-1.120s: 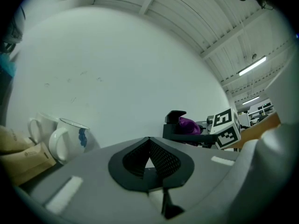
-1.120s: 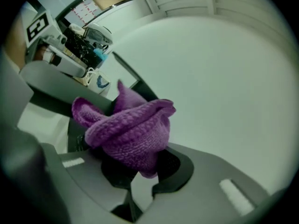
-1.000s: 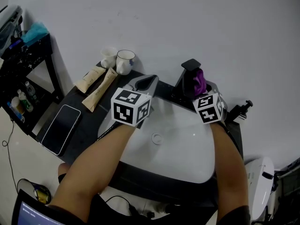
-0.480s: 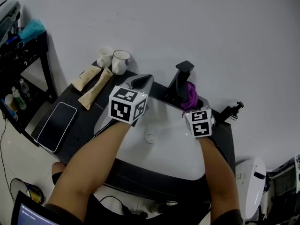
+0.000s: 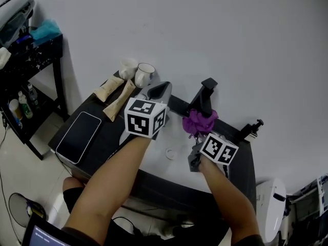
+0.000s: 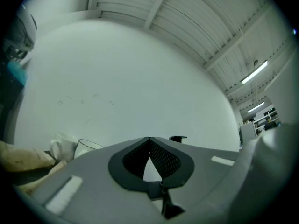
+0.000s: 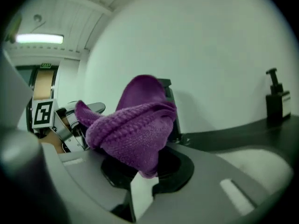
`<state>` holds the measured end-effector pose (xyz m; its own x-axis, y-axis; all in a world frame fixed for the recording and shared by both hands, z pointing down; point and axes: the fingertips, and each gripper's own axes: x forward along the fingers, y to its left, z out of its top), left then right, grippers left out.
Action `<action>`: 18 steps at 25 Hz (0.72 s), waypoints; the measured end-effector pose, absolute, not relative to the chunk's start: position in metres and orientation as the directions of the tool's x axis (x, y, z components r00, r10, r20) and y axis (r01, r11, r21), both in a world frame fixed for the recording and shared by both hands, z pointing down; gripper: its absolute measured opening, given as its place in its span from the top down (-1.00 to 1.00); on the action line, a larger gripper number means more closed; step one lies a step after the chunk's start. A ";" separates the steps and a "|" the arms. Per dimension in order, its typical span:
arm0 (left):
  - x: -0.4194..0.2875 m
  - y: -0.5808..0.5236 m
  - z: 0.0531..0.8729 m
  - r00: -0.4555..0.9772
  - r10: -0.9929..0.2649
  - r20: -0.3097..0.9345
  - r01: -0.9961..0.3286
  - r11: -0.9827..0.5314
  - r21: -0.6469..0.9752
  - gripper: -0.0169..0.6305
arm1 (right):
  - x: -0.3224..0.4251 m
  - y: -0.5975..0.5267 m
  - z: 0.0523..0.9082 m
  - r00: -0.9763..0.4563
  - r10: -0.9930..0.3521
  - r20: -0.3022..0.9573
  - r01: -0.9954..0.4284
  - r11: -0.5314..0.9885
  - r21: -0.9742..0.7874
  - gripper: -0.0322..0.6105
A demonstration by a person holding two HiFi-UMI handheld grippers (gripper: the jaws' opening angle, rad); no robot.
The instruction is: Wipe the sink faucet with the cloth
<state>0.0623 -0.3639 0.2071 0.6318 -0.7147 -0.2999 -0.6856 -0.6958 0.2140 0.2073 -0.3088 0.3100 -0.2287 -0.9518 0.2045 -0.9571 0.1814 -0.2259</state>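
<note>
Nearest in, the right gripper [image 5: 201, 136] is clamping hard on the purple cloth [image 5: 199, 122], with a fat wad bunching out past the tips. That looks like a deliberate pad for rubbing. The cloth is hanging over the white sink [image 5: 178, 138], just off the base of the black faucet [image 5: 206, 97] at about seven o'clock from it. I can't tell whether it's touching.

At nine o'clock from the cloth, the left gripper [image 5: 159, 90] is hovering with its tips pressed together on nothing. It's parked to the side, probably to leave the faucet free.

On to the containers. The part of the basin showing between the arms is holding only the drain fitting [image 5: 170, 154]. Further back, at ten o'clock, two cups [image 5: 137, 72] are standing by the wall, contents impossible to judge. At three o'clock a pump bottle [image 5: 251, 129] is sitting on the dark counter [image 5: 110, 132].
</note>
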 end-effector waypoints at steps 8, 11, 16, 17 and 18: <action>0.030 -0.365 0.198 0.560 -0.756 -0.339 -0.722 -0.646 0.249 0.90 | 0.153 -0.353 0.309 -0.236 -0.969 0.072 -0.822 0.159 -0.546 0.73; 0.017 -0.365 0.192 0.526 -0.766 -0.370 -0.721 -0.632 0.283 0.90 | 0.143 -0.376 0.295 -0.189 -0.982 0.003 -0.819 0.156 -0.552 0.73; -0.016 -0.368 0.184 0.439 -0.791 -0.426 -0.697 -0.599 0.395 0.90 | 0.128 -0.393 0.256 -0.125 -0.981 -0.151 -0.868 0.182 -0.462 0.73; -0.019 -0.368 0.183 0.433 -0.792 -0.431 -0.689 -0.599 0.408 0.90 | 0.128 -0.396 0.245 -0.109 -0.976 -0.187 -0.878 0.183 -0.443 0.73; -0.019 -0.369 0.182 0.433 -0.789 -0.435 -0.682 -0.603 0.415 0.90 | 0.131 -0.399 0.235 -0.090 -0.972 -0.218 -0.885 0.179 -0.430 0.73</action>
<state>-0.0194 -0.3687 0.1820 0.4332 -0.7895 -0.4348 -0.6817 -0.6026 0.4149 0.1308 -0.3991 0.2352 -0.0904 -0.9718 -0.2178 -0.8848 0.1787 -0.4303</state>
